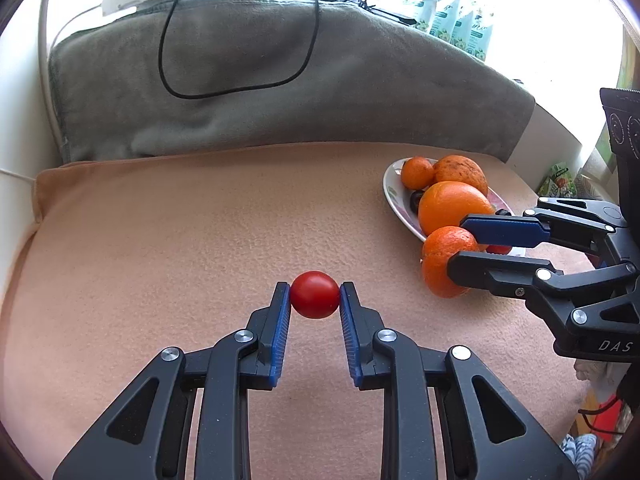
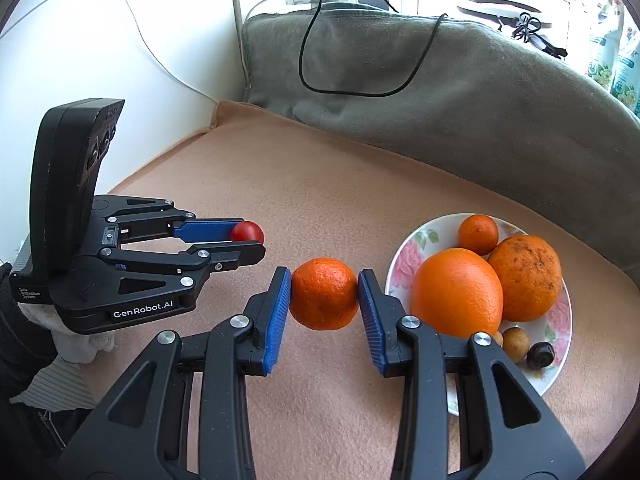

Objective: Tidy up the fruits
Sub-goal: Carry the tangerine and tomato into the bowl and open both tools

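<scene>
Close to me, the left gripper (image 1: 315, 296) is squeezing a little red tomato (image 1: 315, 294) between its blue pads. The tomato sits right at the tips, over the peach blanket (image 1: 160, 240) that covers the worktop.

Next to it, the right gripper (image 2: 324, 294) is pinching a small orange (image 2: 323, 293) the same way, one pad on each side. I think both fruits are held up a bit off the blanket, but it is hard to be sure.

A little farther on is the flowery plate (image 2: 408, 256). It lies to the right of both grippers. The right gripper is the nearer one; its small orange is just beside the plate's rim. The left gripper with the tomato is farther off, with the right gripper between it and the plate.

The plate already holds a big orange (image 2: 457, 292), a spotty orange (image 2: 526, 278), a tiny orange (image 2: 478, 234) and two small brown fruits at the edge. There is not much room left, so each new fruit needs a gap.

At the very back is a gray blanket (image 1: 240, 80) with a black cable (image 1: 240, 88) on it.
</scene>
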Available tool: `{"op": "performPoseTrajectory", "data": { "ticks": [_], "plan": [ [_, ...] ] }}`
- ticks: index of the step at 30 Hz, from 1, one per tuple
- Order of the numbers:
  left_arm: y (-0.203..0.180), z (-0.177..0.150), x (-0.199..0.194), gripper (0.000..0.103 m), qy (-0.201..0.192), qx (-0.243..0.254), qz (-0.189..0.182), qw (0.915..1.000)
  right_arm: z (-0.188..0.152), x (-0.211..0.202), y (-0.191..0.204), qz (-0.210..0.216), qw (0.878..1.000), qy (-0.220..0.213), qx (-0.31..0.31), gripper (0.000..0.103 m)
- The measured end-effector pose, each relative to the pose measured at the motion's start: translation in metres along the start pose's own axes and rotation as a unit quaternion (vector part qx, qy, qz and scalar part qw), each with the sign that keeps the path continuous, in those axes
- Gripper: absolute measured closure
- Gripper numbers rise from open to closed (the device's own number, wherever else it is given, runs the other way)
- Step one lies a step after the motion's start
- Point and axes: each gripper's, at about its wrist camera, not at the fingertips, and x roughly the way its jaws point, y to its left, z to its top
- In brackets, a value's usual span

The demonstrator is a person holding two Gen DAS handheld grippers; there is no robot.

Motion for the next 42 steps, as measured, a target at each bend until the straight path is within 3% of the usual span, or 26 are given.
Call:
{"op": "performPoseTrajectory", "data": {
  "ticks": [17,29,31,35,38,42],
  "plan": [
    [-0.059,0.02,0.002,0.08,-0.016,0.036,-0.047,0.9981,-0.035,-0.072,-0.059,-0.049,0.995,-0.042,0.074,0.067],
    [-0.108,0.04,0.01,0.08,-0.029,0.071,-0.077,0.9941,-0.041,-0.081,-0.12,-0.08,0.988,-0.048,0.126,0.069],
    [-0.116,0.042,0.014,0.08,-0.028,0.076,-0.082,0.9933,-0.041,-0.08,-0.128,-0.082,0.987,-0.047,0.129,0.091],
    [-0.131,0.045,0.023,0.08,-0.025,0.088,-0.086,0.9921,-0.039,-0.072,-0.142,-0.074,0.987,-0.045,0.138,0.091],
    [-0.138,0.046,0.032,0.08,-0.018,0.091,-0.087,0.9919,-0.039,-0.048,-0.154,-0.097,0.985,-0.023,0.141,0.091],
    [-0.143,0.048,0.031,0.08,-0.024,0.098,-0.094,0.9905,-0.04,-0.06,-0.163,-0.067,0.982,-0.058,0.166,0.091]
  ]
}}
